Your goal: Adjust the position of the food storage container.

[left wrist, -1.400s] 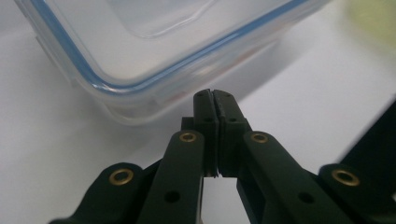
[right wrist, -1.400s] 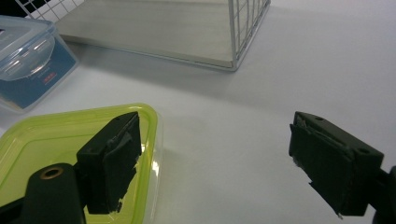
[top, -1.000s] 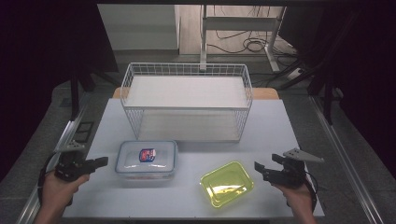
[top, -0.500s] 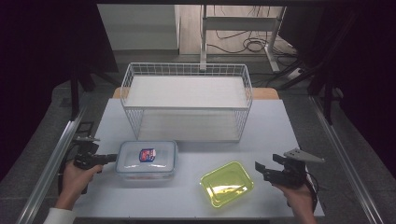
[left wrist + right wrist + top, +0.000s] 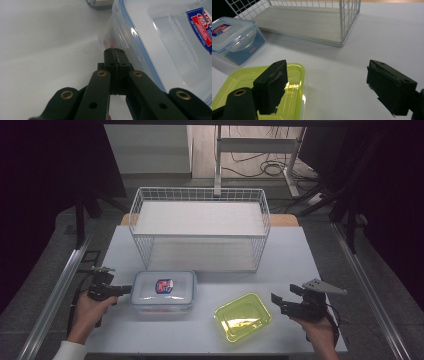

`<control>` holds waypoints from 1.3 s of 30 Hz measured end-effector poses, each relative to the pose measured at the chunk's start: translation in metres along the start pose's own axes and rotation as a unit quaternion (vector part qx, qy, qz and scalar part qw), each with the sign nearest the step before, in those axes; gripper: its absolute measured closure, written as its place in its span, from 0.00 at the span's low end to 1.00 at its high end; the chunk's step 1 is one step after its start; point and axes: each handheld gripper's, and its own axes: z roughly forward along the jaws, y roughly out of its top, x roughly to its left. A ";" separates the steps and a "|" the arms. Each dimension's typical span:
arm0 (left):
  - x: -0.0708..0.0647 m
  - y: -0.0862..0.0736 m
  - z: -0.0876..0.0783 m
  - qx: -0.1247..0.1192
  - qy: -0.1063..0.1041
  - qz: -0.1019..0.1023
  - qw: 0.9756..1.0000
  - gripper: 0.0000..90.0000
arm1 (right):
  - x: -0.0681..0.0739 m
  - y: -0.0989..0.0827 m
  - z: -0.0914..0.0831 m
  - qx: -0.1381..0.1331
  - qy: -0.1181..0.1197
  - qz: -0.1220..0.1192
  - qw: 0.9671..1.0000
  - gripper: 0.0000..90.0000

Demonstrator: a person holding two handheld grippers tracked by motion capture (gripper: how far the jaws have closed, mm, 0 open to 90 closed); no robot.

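A clear plastic box with a blue-rimmed lid and a red and blue label lies on the white table at front left. My left gripper is shut, its tips right at the box's left side; in the left gripper view the closed jaws meet with nothing between them. A yellow-green container lies at front centre-right. My right gripper stands open just right of it, jaws wide apart with the container's edge under the left jaw.
A white wire basket with a pale board floor stands at the back middle of the table. Metal rails run along both table sides. The table's front edge lies close under both hands.
My left gripper has moved rightward and down from the table's left edge up to the clear box's left side. The right gripper has stayed where it was.
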 end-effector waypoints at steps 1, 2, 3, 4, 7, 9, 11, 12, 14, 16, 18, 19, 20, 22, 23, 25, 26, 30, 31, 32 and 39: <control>-0.001 0.001 0.002 0.000 -0.001 0.002 1.000 1.00 | 0.001 0.000 0.000 0.001 0.000 0.000 1.000 0.19; -0.003 0.002 0.003 0.002 -0.002 0.004 1.000 1.00 | 0.002 0.001 0.000 -0.001 0.001 -0.002 1.000 0.19; -0.004 0.003 0.004 0.003 -0.004 0.003 1.000 1.00 | 0.003 0.001 0.001 0.000 0.002 -0.002 1.000 0.19; -0.005 0.003 0.005 0.004 -0.006 0.003 1.000 1.00 | 0.003 0.001 0.001 0.001 0.002 -0.002 1.000 0.19; -0.010 0.003 0.008 0.002 -0.010 0.004 1.000 1.00 | 0.004 0.001 0.001 0.000 0.003 -0.004 1.000 0.19; -0.013 0.003 0.011 0.002 -0.012 0.004 1.000 1.00 | 0.005 0.002 0.001 -0.001 0.004 -0.008 1.000 0.19; -0.015 0.003 0.013 0.001 -0.014 0.003 1.000 1.00 | 0.007 0.002 0.001 -0.002 0.005 -0.011 1.000 0.19; -0.015 0.004 0.015 0.003 -0.014 0.006 1.000 1.00 | 0.008 0.002 0.001 -0.002 0.007 -0.011 1.000 0.19; -0.016 0.004 0.016 0.002 -0.014 0.006 1.000 1.00 | 0.012 0.003 0.001 -0.004 0.010 -0.014 1.000 0.18; -0.015 0.004 0.015 -0.005 -0.016 0.005 1.000 0.99 | 0.017 0.004 0.001 -0.007 0.013 -0.016 1.000 0.18; -0.015 0.003 0.009 -0.014 -0.010 0.004 1.000 0.96 | 0.023 0.006 0.001 -0.010 0.026 -0.012 1.000 0.18; -0.014 0.003 0.005 -0.023 -0.007 0.003 1.000 0.92 | 0.027 0.007 0.001 -0.012 0.035 -0.008 0.999 0.18; -0.014 0.002 0.000 -0.031 -0.004 0.003 1.000 0.86 | 0.031 0.008 0.001 -0.013 0.044 -0.004 0.999 0.18; -0.013 0.002 -0.009 -0.038 -0.002 0.005 0.999 0.74 | 0.040 0.012 0.002 -0.011 0.060 0.000 0.998 0.17; -0.013 0.001 -0.016 -0.048 -0.005 0.003 0.999 0.69 | 0.044 0.014 0.003 -0.011 0.065 0.000 0.998 0.17; -0.014 -0.001 -0.027 -0.062 -0.014 -0.006 0.998 0.56 | 0.055 0.018 0.005 -0.007 0.073 0.000 0.997 0.16; -0.014 -0.002 -0.032 -0.066 -0.024 -0.007 0.998 0.47 | 0.061 0.021 0.006 -0.005 0.076 0.000 0.997 0.15; -0.023 -0.003 -0.052 -0.090 -0.037 0.002 0.995 0.22 | 0.076 0.026 0.013 0.006 0.083 -0.001 0.997 0.15; -0.026 -0.003 -0.055 -0.092 -0.039 0.006 0.995 0.19 | 0.078 0.027 0.016 0.008 0.085 -0.001 0.996 0.15; -0.029 -0.003 -0.058 -0.096 -0.041 0.011 0.995 0.17 | 0.080 0.028 0.018 0.011 0.087 0.002 0.996 0.15; -0.047 -0.004 -0.059 -0.089 -0.046 0.039 0.994 0.15 | 0.085 0.031 0.029 0.024 0.090 0.005 0.996 0.15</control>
